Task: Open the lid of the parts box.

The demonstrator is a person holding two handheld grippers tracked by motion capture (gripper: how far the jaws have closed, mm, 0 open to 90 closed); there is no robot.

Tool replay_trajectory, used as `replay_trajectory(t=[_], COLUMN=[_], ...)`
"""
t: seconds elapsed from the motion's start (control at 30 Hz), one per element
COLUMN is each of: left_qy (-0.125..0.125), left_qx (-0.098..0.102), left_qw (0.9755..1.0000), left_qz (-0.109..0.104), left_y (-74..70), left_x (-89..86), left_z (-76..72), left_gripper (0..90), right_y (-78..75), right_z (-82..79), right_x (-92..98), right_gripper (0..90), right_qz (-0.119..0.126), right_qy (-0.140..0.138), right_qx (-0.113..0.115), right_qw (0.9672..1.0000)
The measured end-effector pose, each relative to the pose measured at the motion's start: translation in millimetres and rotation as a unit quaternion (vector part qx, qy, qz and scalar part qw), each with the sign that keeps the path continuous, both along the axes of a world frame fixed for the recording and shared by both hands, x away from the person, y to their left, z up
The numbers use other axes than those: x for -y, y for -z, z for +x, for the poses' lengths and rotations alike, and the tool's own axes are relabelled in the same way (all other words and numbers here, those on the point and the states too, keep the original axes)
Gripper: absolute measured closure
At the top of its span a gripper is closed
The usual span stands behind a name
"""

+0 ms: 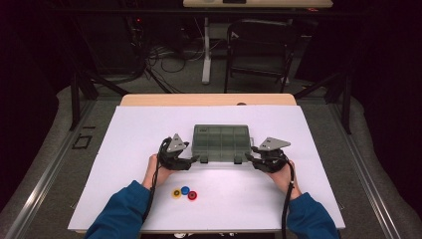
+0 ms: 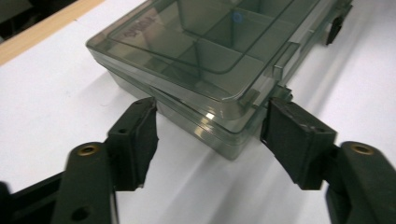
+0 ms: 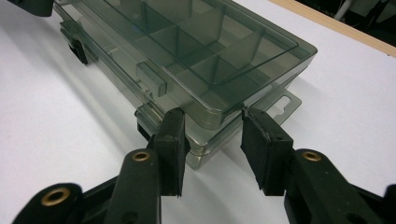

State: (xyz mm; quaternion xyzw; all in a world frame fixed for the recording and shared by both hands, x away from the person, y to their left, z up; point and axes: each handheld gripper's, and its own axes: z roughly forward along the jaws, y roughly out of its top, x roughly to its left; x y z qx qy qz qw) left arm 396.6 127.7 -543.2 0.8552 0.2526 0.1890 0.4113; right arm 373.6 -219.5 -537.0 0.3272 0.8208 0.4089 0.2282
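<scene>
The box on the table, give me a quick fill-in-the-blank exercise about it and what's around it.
1. The box has its lid ____.
2. Both grippers, left and right, sit at the box's near corners with fingers ____.
3. The three discs lie on the white sheet ____ the two forearms.
4. The discs are yellow, red and ____.

Missing words: closed; open; between; blue

The high view looks forward and down over the whole worktop [image 1: 129, 209] from afar, while both gripper views sit close, facing opposite near corners of the same compartment box [image 1: 220, 142].
</scene>
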Motion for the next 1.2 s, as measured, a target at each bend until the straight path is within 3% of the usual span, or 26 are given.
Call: replay_trajectory(t=[0.2,0.47,0.63,1.0,1.2], left_qy=[-0.005,-0.007,-0.001,0.007,0.002], left_qx=[0.020,0.032,0.039,0.054,0.057], left_qw=[0.9998,0.9995,0.9992,0.9983,0.9981], left_qz=[0.003,0.000,-0.004,-0.020,-0.023], left_y=[-4.6,-9.5,-17.1,-30.0,-34.2], left_x=[5.1,6.7,7.8,4.6,3.7], left_z=[-2.3,-2.0,0.0,8.6,14.2], left_gripper=[36.6,41.4,44.4,49.1,50.6], right_y=[-1.4,-3.0,-5.4,-19.8,-24.8], right_z=[-0.9,-2.0,-1.8,9.4,19.2], right_x=[0.0,2.0,-1.1,-7.8,-9.1], right_gripper=[58.5,49.4,50.1,56.7,58.3], right_qz=[0.002,-0.023,-0.036,-0.035,-0.027], right_qy=[0.001,0.020,0.018,0.021,0.016], right_qx=[0.002,0.022,0.036,0.077,0.075], right_qw=[1.0000,0.9993,0.9985,0.9962,0.9967])
